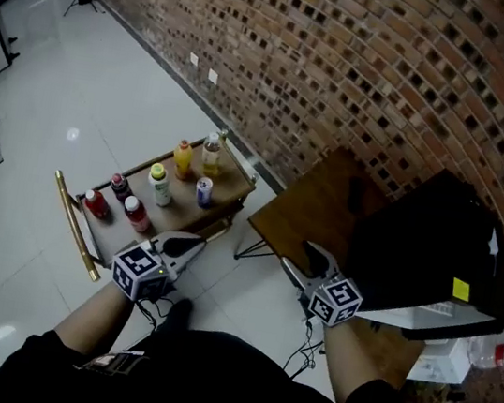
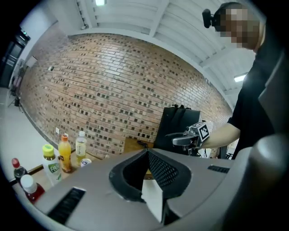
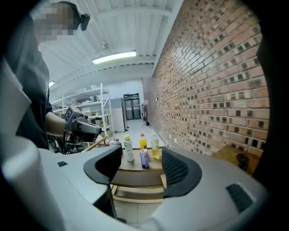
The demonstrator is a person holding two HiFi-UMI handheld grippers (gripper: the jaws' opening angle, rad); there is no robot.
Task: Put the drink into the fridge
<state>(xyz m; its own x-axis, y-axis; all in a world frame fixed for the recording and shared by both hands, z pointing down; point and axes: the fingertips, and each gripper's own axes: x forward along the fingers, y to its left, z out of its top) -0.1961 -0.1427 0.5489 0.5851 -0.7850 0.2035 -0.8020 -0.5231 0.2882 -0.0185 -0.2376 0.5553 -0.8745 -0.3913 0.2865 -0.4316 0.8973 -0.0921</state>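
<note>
Several drinks stand on a low wooden cart (image 1: 176, 220): an orange bottle (image 1: 182, 158), a pale yellow bottle (image 1: 211, 153), a green-capped bottle (image 1: 159, 184), a blue can (image 1: 204, 191) and red bottles (image 1: 136, 214). My left gripper (image 1: 193, 245) hovers just short of the cart's near edge; its jaws meet at the tips with nothing between them (image 2: 145, 153). My right gripper (image 1: 304, 259) hangs near the wooden table; its jaws stand apart and empty (image 3: 142, 169), with the can (image 3: 144, 159) seen far off between them. The black fridge (image 1: 436, 239) is at the right.
A wooden table (image 1: 313, 206) stands against the brick wall (image 1: 369, 63) between cart and fridge. Metal shelving (image 3: 92, 108) lines the far side of the room. White tiled floor (image 1: 89, 94) spreads to the left. Cables lie on the floor by my feet (image 1: 309, 352).
</note>
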